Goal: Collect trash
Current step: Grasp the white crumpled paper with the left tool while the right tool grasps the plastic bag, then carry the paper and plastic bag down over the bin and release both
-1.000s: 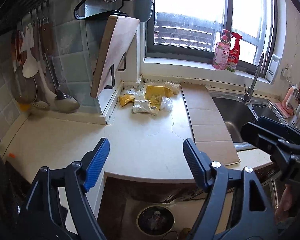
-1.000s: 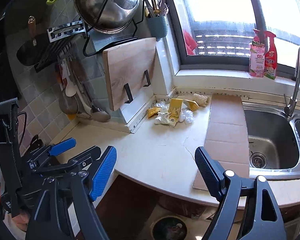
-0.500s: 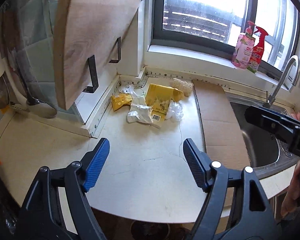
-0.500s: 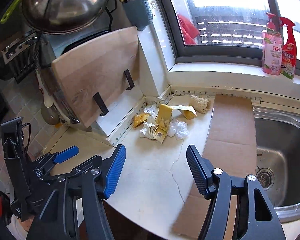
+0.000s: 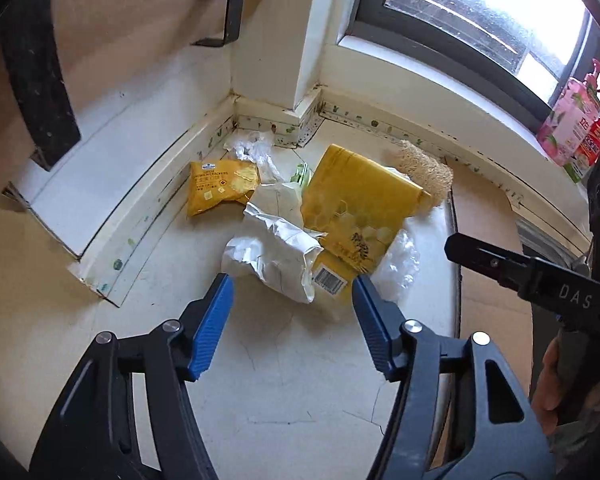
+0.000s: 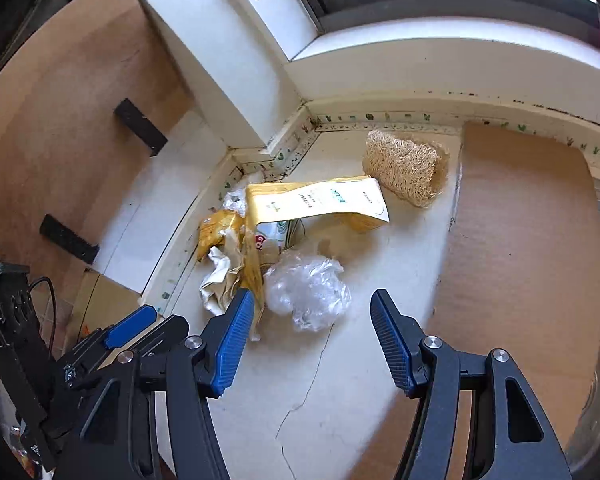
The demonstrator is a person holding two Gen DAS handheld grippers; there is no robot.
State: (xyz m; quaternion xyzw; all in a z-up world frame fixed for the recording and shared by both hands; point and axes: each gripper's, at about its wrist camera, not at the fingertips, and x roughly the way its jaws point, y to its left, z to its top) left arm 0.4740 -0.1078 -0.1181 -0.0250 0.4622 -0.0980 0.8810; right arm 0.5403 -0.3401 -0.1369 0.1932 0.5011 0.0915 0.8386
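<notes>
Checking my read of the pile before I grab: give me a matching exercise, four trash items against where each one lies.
Things:
1. cracker packet
2. white wrapper
3. clear plastic wad
4. large yellow bag

Places:
A. between the open right gripper's fingertips
B. ahead of the open left gripper, nearest it
C. beside the loofah sponge
D. by the wall strip, farthest left of the pile

Pairs: 1-D, 2-B, 3-A, 4-C

Both tongs (image 5: 292, 292) (image 6: 312, 308) have descended onto the trash pile (image 5: 292, 220), narrowing.

right gripper (image 6: 312, 316) closing, above clear plastic wad (image 6: 306, 290)
</notes>
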